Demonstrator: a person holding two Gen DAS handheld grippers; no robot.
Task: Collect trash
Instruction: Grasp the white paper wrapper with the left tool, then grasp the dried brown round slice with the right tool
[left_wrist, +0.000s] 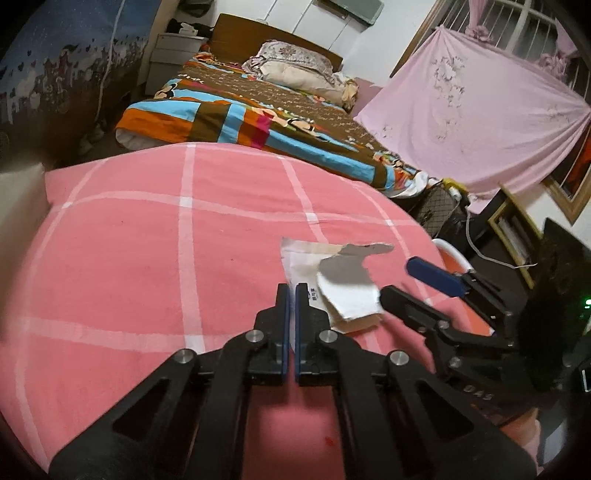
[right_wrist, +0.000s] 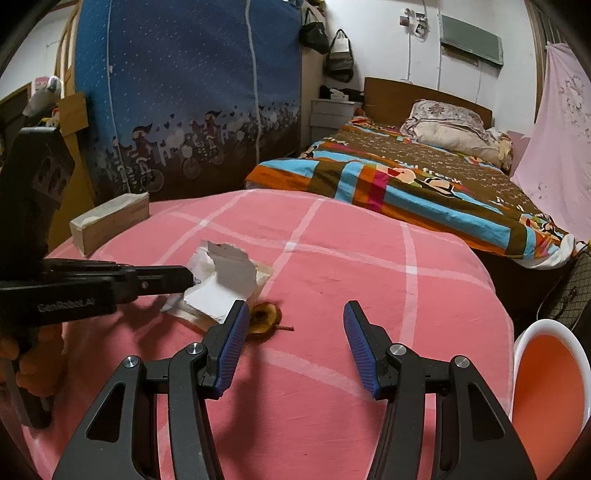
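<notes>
Where the torn wrapper (right_wrist: 221, 284) lies on the pink cloth (right_wrist: 332, 258), the left gripper (left_wrist: 291, 291) is clamped on its edge. The right gripper (right_wrist: 293, 314) hangs open, one finger half hiding a brown fruit scrap (right_wrist: 264, 317). A bin (right_wrist: 546, 373) is cut off at right.

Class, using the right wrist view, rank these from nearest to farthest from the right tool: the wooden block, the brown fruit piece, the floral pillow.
1. Brown fruit piece, beside the right tool's left finger.
2. Wooden block, far left on the pink cover.
3. Floral pillow, at the bed's head.
</notes>
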